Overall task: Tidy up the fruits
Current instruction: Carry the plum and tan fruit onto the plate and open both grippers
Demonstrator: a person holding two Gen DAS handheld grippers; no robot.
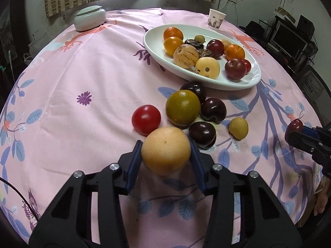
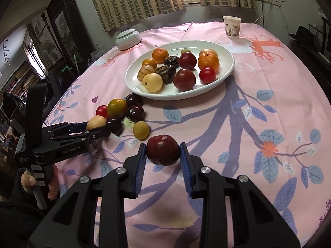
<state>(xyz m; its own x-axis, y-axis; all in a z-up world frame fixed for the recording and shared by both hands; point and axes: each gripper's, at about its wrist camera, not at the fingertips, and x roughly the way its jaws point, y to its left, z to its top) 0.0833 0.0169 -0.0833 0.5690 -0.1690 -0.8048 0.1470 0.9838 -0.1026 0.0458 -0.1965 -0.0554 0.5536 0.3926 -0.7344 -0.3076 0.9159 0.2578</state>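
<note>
My left gripper (image 1: 166,152) is shut on a pale yellow round fruit (image 1: 166,150), held just above the pink cloth beside a loose cluster: a red tomato (image 1: 146,119), a green-orange fruit (image 1: 183,107), dark plums (image 1: 202,134) and a small yellow fruit (image 1: 238,128). My right gripper (image 2: 163,152) is shut on a dark red plum (image 2: 163,152), held above the cloth in front of the white oval plate (image 2: 225,72), which holds several fruits. The plate also shows in the left wrist view (image 1: 157,55). The left gripper shows in the right wrist view (image 2: 97,129).
A paper cup (image 2: 232,27) stands at the far right behind the plate. A pale green lidded jar (image 2: 127,38) stands at the far left edge of the table. The round table drops off at its edges; furniture stands around it.
</note>
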